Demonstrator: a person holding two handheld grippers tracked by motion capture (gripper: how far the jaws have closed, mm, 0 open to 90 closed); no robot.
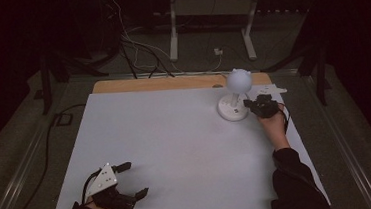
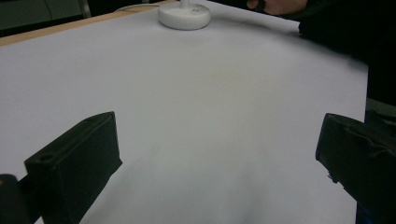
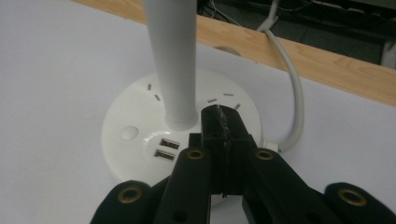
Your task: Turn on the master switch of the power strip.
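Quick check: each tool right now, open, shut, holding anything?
Left tool: open, holding nothing.
Right tool: shut, empty, tips over the round white plastic lamp base.

— What sort of place was it?
— A lab, a dark recording room. A white table (image 1: pixel 177 150) stood alone on a grey floor (image 1: pixel 356 136).
— What else showed it?
— Loose cables (image 1: pixel 133 43) trailed at the far side beside a metal stand (image 1: pixel 211 12).
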